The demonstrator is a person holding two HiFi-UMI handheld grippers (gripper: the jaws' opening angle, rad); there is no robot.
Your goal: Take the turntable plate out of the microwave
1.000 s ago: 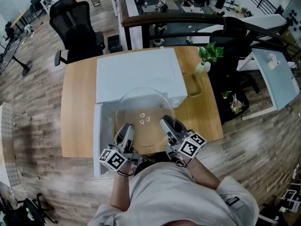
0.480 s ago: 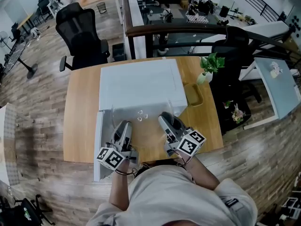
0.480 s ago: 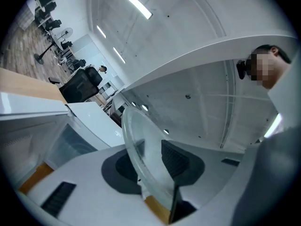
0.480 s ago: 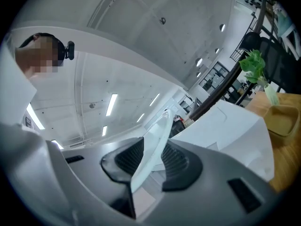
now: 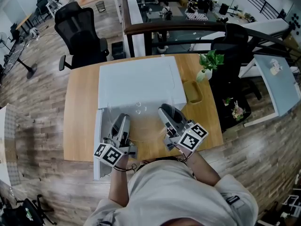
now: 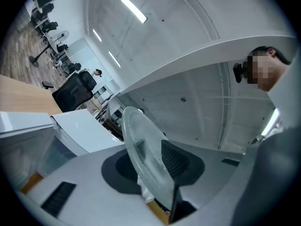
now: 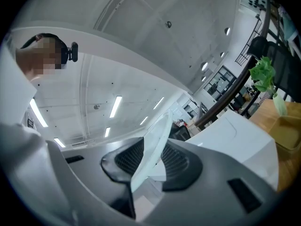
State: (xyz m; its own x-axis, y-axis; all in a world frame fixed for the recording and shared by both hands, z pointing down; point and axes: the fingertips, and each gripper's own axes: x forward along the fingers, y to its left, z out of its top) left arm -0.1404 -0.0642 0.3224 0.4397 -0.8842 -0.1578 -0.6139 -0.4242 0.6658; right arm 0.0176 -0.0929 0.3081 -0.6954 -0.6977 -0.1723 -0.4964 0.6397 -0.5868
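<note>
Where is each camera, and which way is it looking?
Head view: on the person's head, looking down at the microwave, left gripper, right gripper, arms.
Left gripper view: on the left gripper, looking up along its fingers; that head shows.
Right gripper view: same from the right gripper.
Shared: the glass turntable plate clamped in both.

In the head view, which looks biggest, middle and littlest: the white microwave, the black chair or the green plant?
1. white box-shaped microwave
2. black office chair, not much smaller; it stands lower, on the floor, farther from the camera, so really it may be bigger
3. green leafy plant in its small white vase
</note>
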